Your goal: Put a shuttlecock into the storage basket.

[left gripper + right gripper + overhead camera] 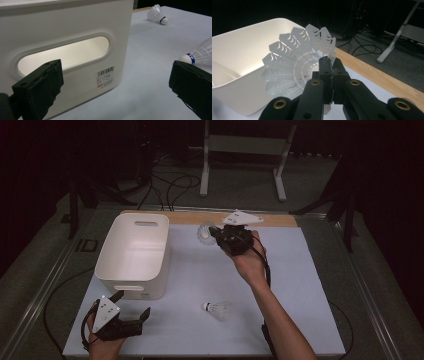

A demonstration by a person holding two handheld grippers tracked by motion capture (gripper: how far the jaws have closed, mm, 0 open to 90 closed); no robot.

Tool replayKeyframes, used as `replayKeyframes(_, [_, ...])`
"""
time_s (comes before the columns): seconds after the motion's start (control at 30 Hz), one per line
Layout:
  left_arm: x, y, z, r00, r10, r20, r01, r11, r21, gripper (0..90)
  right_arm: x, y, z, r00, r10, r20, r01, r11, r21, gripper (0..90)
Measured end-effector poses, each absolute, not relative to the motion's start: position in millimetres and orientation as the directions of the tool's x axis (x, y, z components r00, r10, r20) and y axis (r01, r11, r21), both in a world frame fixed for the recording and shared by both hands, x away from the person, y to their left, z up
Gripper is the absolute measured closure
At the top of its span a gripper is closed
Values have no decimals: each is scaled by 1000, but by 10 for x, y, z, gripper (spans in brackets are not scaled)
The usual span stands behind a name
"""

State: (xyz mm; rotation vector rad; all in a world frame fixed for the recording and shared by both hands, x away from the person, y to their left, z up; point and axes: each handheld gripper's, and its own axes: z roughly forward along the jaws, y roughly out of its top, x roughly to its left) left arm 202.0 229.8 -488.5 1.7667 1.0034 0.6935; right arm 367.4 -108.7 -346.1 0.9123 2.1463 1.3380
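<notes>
My right gripper (216, 236) is clamped on the skirt of a shuttlecock (204, 233), holding it above the table (300, 285) just right of the bin (135, 252), near its far corner. In the right gripper view the skirt (294, 67) fans out past my closed jaws. My left gripper (131, 311) rests by the bin's near wall, jaws wide apart and empty. A second shuttlecock (218, 309) lies on the table, apart from both.

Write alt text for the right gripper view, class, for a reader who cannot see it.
The right gripper has its black jaws shut on the skirt edge of a white plastic shuttlecock, held up with its open skirt facing the camera. Behind it sits a white plastic bin on the white table, with cables on the dark floor beyond.
</notes>
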Motion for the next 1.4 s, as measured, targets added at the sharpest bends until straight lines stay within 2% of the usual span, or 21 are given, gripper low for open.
replayKeyframes(1.4, [2021, 2292, -4890, 507, 862, 19, 323, -210, 923, 0, 3728, -824, -3488, -707, 708, -2, 304, 305, 902, 887])
